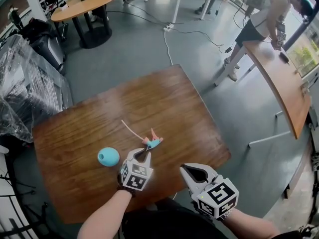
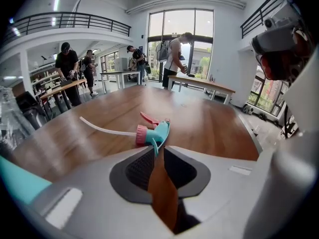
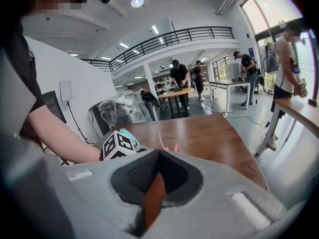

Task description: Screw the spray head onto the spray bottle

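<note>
1. Hand-held gripper on the left [image 1: 141, 154], head view: its tips sat just beside the spray head [image 1: 152, 143] lying on the table [image 1: 164, 98]. The spray bottle [image 1: 108, 156] stood near, to the left.
2. Left gripper view: the jaws were narrowly apart, with the head's teal end at their tips, perhaps touching. Closing there could pinch the end alone and let it slip.
3. Right gripper view: the right hand-held gripper [image 3: 158, 152] was closed and empty, leaving the bottle unsteadied.

Glossy polished wood table [image 1: 164, 103], smooth shiny plastic spray head [image 2: 153, 131], smooth spray bottle [image 1: 108, 157], probably plastic
</note>
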Motion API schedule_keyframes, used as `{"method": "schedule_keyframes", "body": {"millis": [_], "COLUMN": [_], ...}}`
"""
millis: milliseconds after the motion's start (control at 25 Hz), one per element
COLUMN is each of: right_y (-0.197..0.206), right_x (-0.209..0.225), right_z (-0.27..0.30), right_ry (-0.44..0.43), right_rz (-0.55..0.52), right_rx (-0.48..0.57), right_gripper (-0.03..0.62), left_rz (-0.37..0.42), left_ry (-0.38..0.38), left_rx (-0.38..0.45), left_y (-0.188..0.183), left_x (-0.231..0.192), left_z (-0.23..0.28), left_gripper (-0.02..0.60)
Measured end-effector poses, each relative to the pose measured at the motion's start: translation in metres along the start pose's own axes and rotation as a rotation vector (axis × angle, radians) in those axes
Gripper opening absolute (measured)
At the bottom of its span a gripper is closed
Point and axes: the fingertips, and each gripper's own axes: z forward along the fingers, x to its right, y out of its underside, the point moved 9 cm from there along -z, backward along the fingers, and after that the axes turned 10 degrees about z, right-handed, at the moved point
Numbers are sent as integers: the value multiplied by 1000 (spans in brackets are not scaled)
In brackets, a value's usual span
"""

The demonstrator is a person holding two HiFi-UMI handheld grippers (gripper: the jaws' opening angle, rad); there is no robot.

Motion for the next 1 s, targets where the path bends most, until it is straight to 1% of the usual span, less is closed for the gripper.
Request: {"method": "schedule_keyframes", "body": {"millis": [80, 240, 560, 720, 800, 840, 920, 1000], "right_y": [-1, -1, -1, -4, -6, -7, -7, -5], "right_x": [-1, -4, -6, -6, -10, -13, -19, -23], "right_z": [1, 2, 2, 5, 8, 10, 14, 17], "right_ry": [2, 6, 5, 10, 8, 4, -8, -2], "right_rz": [-2, -1, -10, -59, -129, -183, -322, -480], "right_rx": [-1, -6, -5, -6, -19, -31, -60, -84], "right_gripper": [-8, -8, -8, -8, -8, -8, 63, 102], "left_rz": [0, -2, -5, -30, -34, -37, -50, -71], "left_ry": [-2, -1, 9, 42, 65, 78, 104, 139], "left_rx": [-10, -14, 10, 34, 46, 54, 70, 85], "left_y": [3, 4, -3, -11, -17, -21, -31, -42], "left_x": [-2, -4, 0, 1, 4, 5, 7, 10], "left_z": [2, 4, -3, -13, -21, -25, -35, -46], "left_gripper": [70, 28, 18, 18, 18, 18, 18, 18]}}
